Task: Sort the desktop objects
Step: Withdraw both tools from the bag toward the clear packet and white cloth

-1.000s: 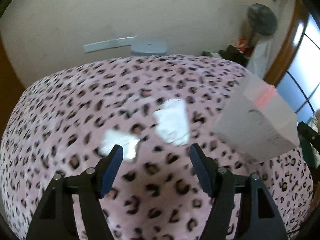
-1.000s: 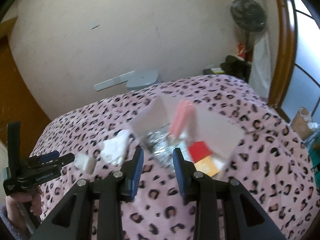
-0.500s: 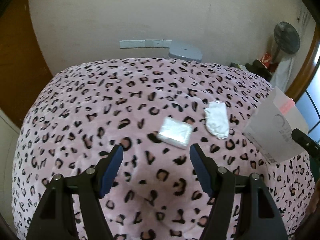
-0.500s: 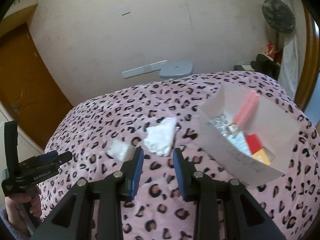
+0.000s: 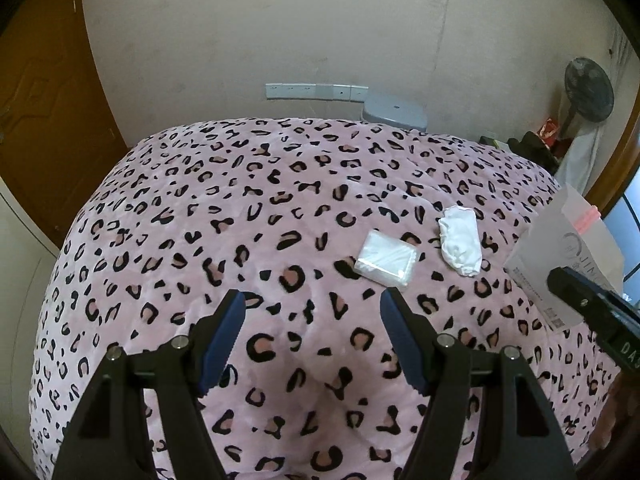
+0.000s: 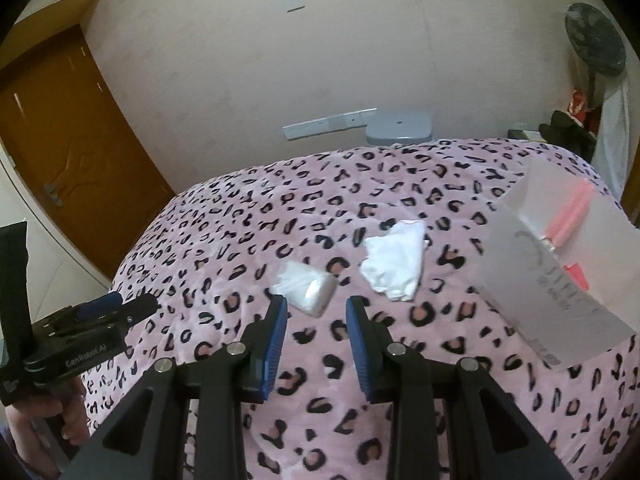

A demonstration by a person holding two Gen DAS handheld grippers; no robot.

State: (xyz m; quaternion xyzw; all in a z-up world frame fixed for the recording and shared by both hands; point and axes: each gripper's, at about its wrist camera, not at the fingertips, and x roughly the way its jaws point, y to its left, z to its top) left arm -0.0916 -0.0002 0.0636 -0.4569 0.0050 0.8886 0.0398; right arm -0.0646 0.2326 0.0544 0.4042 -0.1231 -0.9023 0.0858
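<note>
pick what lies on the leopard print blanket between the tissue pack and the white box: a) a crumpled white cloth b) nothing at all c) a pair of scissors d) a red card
a: a crumpled white cloth lies on the leopard print blanket, right of the clear-wrapped tissue pack and left of the white box; neither gripper holds anything.

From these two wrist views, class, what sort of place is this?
Probably a room in a home: a wooden door, a standing fan in the corner, and a surface draped in a pink leopard-print blanket.
</note>
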